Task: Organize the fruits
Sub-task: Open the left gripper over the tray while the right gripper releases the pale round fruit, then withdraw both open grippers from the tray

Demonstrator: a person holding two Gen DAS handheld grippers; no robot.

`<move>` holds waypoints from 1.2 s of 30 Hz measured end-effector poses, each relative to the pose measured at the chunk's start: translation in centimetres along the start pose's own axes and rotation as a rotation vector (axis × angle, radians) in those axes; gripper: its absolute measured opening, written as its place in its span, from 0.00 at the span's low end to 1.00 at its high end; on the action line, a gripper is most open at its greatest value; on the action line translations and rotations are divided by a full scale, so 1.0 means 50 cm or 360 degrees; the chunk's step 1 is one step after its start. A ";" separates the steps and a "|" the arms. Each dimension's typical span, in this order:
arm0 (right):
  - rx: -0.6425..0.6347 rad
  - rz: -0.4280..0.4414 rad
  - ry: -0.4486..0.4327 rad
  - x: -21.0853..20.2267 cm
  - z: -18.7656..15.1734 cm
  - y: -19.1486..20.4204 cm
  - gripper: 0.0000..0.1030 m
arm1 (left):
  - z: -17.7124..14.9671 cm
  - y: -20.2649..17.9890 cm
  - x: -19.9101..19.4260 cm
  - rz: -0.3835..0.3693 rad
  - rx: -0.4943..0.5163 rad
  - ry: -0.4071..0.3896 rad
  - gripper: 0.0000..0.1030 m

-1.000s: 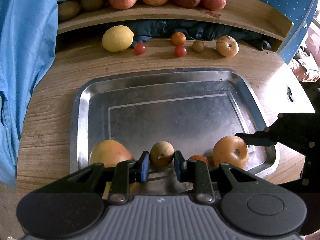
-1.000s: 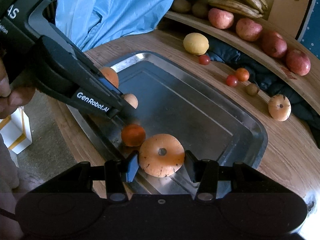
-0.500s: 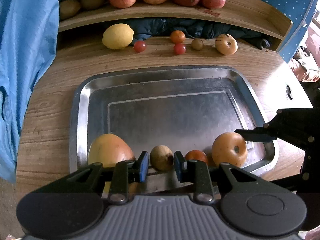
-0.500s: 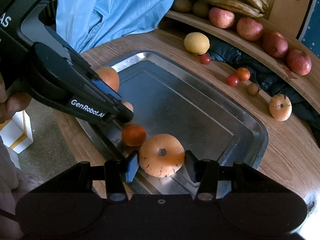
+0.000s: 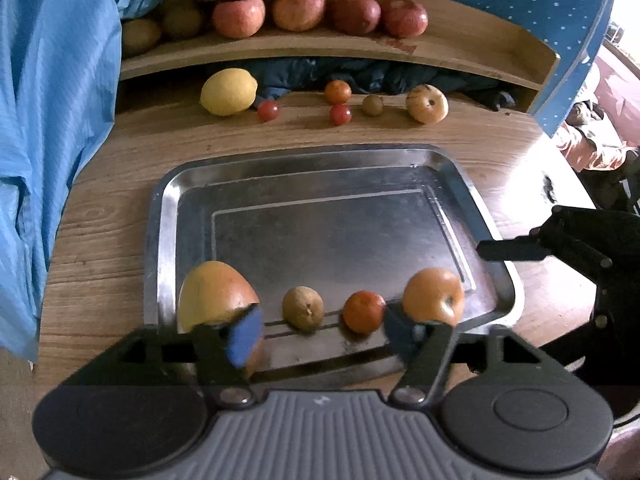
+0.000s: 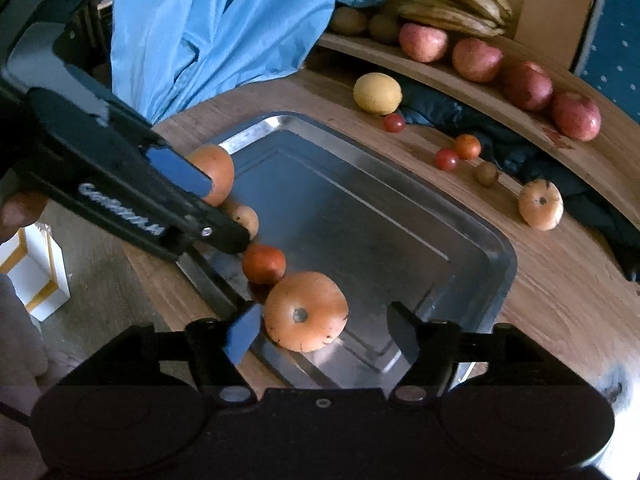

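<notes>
A metal tray (image 5: 320, 168) lies on the wooden desk (image 5: 120, 184), and four fruits sit in a row along its near edge. From the left corner they are a large yellow-orange mango (image 5: 214, 294), a small brown fruit (image 5: 303, 307), a small orange fruit (image 5: 364, 311) and a round orange persimmon (image 5: 433, 295) near the right corner.

The left gripper (image 5: 320, 330) hangs just above that near edge with its fingers spread wide, holding nothing; the small brown fruit and the small orange fruit lie in the gap between them. Its fingertips look blurred, so whether they touch the mango or the persimmon is hard to tell.

The right gripper (image 6: 322, 330) is also spread apart, and the persimmon (image 6: 306, 311) rests on the tray between its fingers, closer to the left one, which is just beside it.

At the far edge of the desk lie a lemon (image 5: 229, 91), two cherry tomatoes (image 5: 268, 111), a little orange fruit (image 5: 338, 91), a small brown ball-shaped fruit (image 5: 373, 104) and a pale persimmon (image 5: 427, 104). Apples (image 5: 298, 10) and bananas (image 6: 456, 10) sit on the shelf (image 5: 440, 54) behind.
</notes>
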State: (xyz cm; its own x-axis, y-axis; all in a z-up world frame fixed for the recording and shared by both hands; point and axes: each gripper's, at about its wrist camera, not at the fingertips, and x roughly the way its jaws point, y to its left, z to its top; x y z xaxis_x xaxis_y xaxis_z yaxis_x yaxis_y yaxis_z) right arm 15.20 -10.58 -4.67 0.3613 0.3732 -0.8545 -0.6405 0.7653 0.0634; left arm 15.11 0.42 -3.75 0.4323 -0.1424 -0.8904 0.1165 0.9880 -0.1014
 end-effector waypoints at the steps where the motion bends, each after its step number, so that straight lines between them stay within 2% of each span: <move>1: 0.0018 0.0003 -0.0003 -0.005 -0.002 -0.004 0.79 | -0.002 -0.003 -0.006 0.0007 0.0007 -0.0012 0.84; 6: 0.0091 0.0016 -0.0021 -0.026 -0.013 -0.019 0.92 | -0.004 -0.018 -0.026 0.0075 0.0058 -0.0045 0.95; 11: 0.0129 0.0012 -0.0031 -0.041 -0.022 -0.030 0.98 | -0.008 -0.006 -0.039 0.0131 0.0054 -0.0044 0.99; 17: 0.0120 -0.0014 -0.0024 -0.048 -0.028 -0.039 0.99 | -0.018 0.023 -0.059 0.0129 0.0047 -0.0069 1.00; 26: 0.0100 -0.0042 -0.0023 -0.045 -0.020 -0.057 0.99 | -0.016 0.055 -0.058 0.0260 0.0064 -0.0028 1.00; 36: 0.0088 -0.0037 -0.0014 -0.024 0.008 -0.063 0.99 | 0.017 0.077 -0.049 0.0267 0.0138 -0.0012 1.00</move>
State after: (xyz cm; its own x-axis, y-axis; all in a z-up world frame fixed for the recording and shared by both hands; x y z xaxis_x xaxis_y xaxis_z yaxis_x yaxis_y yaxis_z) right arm 17.08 -13.23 -3.62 0.3817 0.3590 -0.8517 -0.5932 0.8018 0.0721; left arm 15.27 4.53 -1.58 0.4588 0.0232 -0.8883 0.1184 0.9891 0.0870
